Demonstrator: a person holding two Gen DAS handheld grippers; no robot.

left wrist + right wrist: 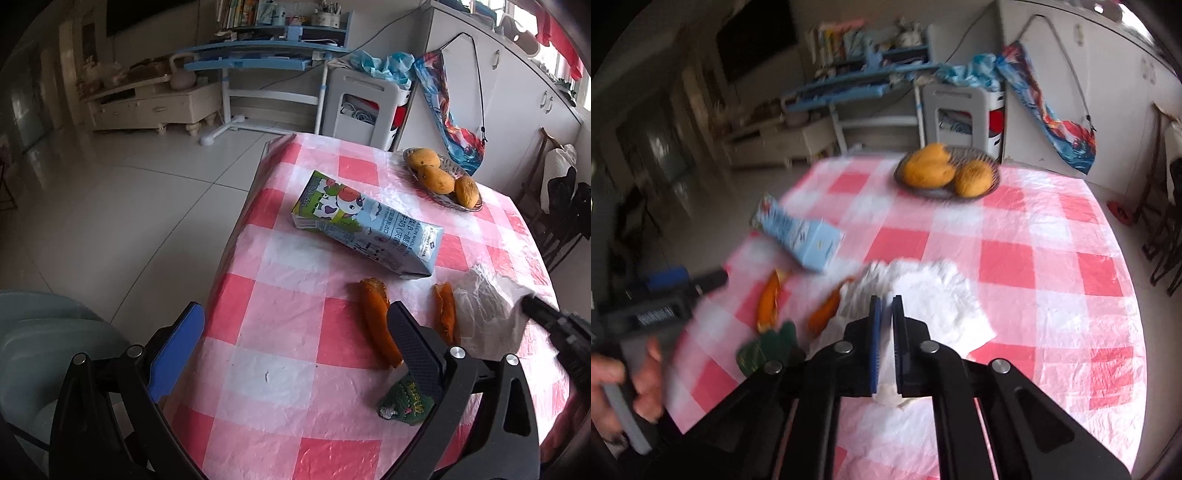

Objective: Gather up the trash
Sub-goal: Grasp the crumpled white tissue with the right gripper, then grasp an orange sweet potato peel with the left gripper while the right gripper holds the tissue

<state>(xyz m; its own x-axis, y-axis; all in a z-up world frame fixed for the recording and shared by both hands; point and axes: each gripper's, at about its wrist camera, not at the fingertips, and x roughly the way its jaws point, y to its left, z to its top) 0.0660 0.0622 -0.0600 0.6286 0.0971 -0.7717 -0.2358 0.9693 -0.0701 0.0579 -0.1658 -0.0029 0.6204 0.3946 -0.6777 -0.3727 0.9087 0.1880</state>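
Pink-and-white checked plastic covers the table (295,317), which stands on a pale tiled floor with a blue desk (258,59) and white cabinets (517,85) behind it.

Near the table's middle lies a crumpled white plastic bag (923,291). The right gripper (886,299) has its two fingers drawn almost together, and white film shows bunched between them, so it is clenched on the bag; the right wrist view is blurred, so how much film is pinched cannot be told. In the left wrist view the same bag (487,306) is met from the right by the dark tip of that gripper (532,306).

Just beside the bag lie two strips of orange peel, the short peel (445,310) nearly touching it and the long peel (376,321) a little further left. A small green wrapper (404,402) sits near the table's front edge, below the long peel. Beyond the peels, a milk carton (365,229) with a cartoon cow lies on its side.

The left gripper (295,339) hovers over the front edge with its jaws spread wide and nothing between them; one finger overlaps the long peel's end. A hand (624,384) grips its handle.

At the far side, a wire basket (452,173) holds three mangoes (437,177).
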